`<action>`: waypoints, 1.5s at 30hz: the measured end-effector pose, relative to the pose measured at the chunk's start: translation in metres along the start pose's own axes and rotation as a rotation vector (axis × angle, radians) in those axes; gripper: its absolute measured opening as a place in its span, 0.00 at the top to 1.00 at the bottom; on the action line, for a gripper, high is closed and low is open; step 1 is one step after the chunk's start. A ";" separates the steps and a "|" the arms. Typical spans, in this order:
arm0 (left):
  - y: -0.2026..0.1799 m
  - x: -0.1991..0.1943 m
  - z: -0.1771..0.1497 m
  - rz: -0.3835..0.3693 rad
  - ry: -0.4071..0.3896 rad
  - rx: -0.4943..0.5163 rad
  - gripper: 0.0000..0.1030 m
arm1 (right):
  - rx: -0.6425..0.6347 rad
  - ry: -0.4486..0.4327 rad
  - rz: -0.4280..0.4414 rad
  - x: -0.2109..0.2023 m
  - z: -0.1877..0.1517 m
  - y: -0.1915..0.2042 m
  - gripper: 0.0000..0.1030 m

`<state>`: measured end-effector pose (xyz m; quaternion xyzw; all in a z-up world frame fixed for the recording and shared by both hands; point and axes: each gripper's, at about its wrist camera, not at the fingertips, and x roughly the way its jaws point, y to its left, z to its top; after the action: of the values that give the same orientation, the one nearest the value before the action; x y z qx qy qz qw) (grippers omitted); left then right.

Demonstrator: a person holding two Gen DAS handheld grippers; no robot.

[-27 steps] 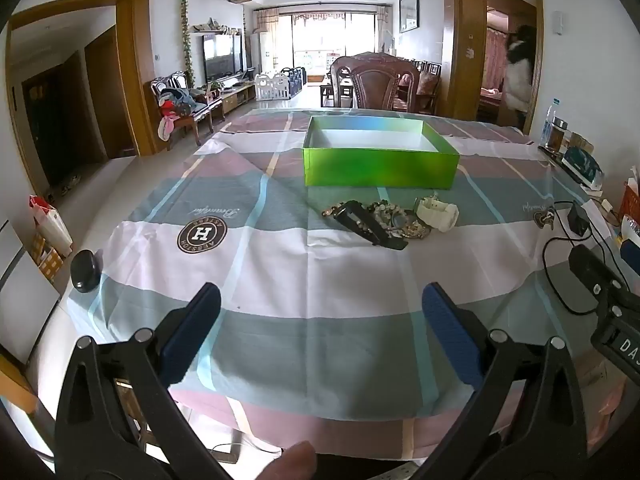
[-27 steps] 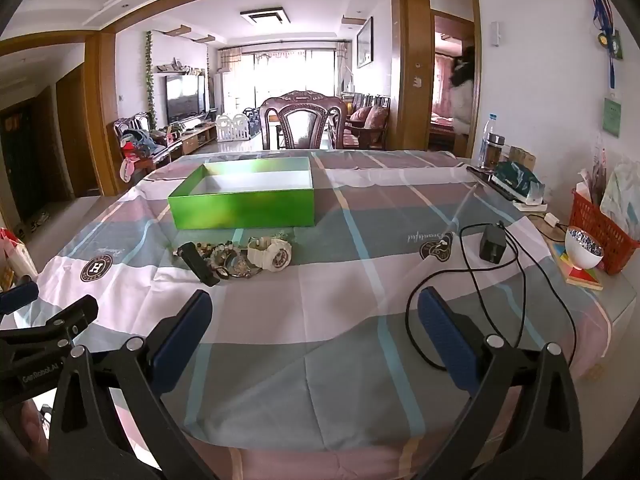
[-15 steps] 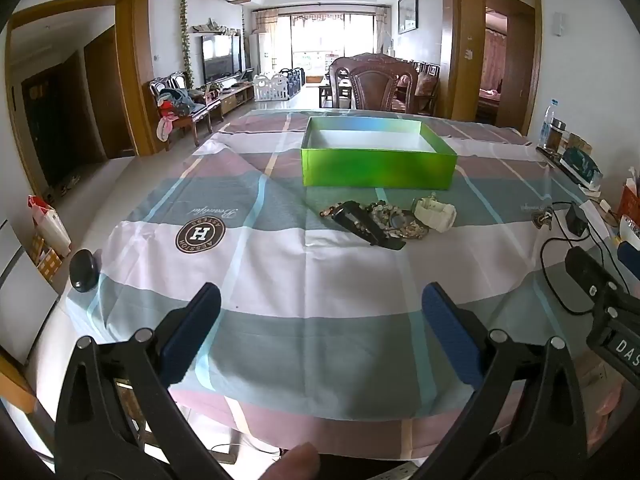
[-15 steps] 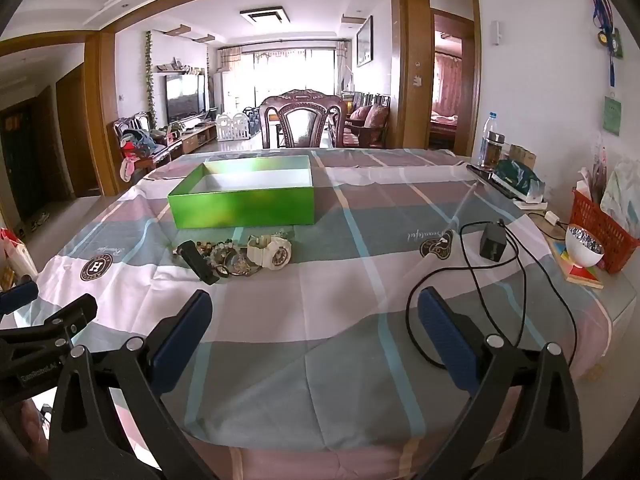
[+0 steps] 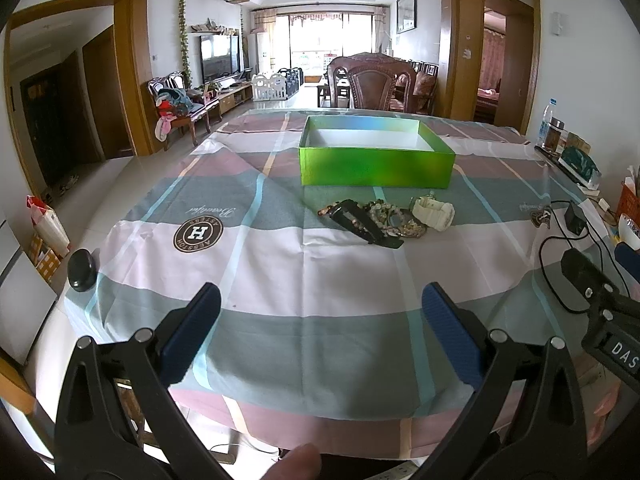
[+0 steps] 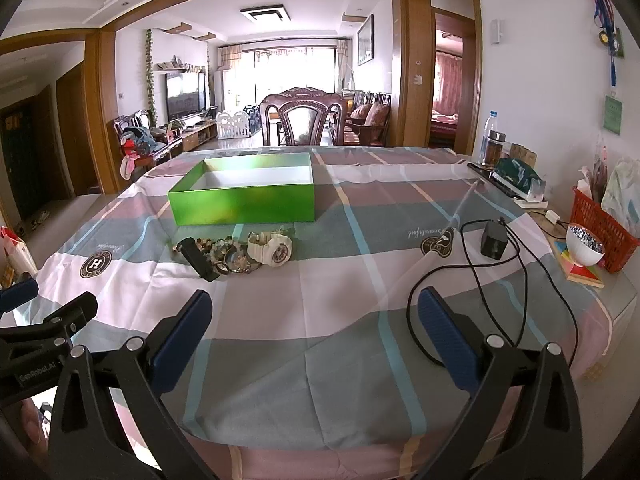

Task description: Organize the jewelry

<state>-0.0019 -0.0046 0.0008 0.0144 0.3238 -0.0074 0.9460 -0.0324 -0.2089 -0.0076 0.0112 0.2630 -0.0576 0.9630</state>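
A pile of jewelry lies mid-table: a black-strapped watch (image 5: 362, 226), beaded bracelets (image 5: 390, 220) and a cream watch (image 5: 434, 212). Behind it stands an open green box (image 5: 376, 162) with a white inside. In the right wrist view the box (image 6: 242, 202) is at left, with the black watch (image 6: 198, 258), beads (image 6: 230, 256) and cream watch (image 6: 270, 250) in front of it. My left gripper (image 5: 320, 320) is open and empty above the near table edge. My right gripper (image 6: 316, 320) is open and empty, to the right of the left one.
A plaid cloth (image 6: 340, 320) covers the table. A black adapter (image 6: 494, 240) with looping cable lies at right, near a red basket (image 6: 600, 232), a white bowl (image 6: 584, 246) and bottles (image 6: 492, 144). A black oval object (image 5: 82, 270) sits at the left edge. A wooden chair (image 6: 304, 120) stands behind.
Both views shift only slightly. A person seen in the far right doorway 0.9 s ago is gone. Both grippers stay open.
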 end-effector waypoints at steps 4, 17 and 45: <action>0.000 0.000 -0.002 0.002 -0.002 -0.002 0.03 | 0.002 0.000 0.001 0.000 0.000 0.000 0.03; 0.000 0.000 -0.002 0.002 -0.003 -0.006 0.03 | 0.001 0.003 0.001 0.001 -0.001 0.000 0.03; 0.004 -0.002 -0.001 -0.003 -0.006 -0.005 0.03 | -0.003 0.005 0.002 0.004 -0.003 0.003 0.03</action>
<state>-0.0038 -0.0011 0.0015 0.0114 0.3211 -0.0079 0.9469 -0.0297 -0.2065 -0.0122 0.0101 0.2656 -0.0563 0.9624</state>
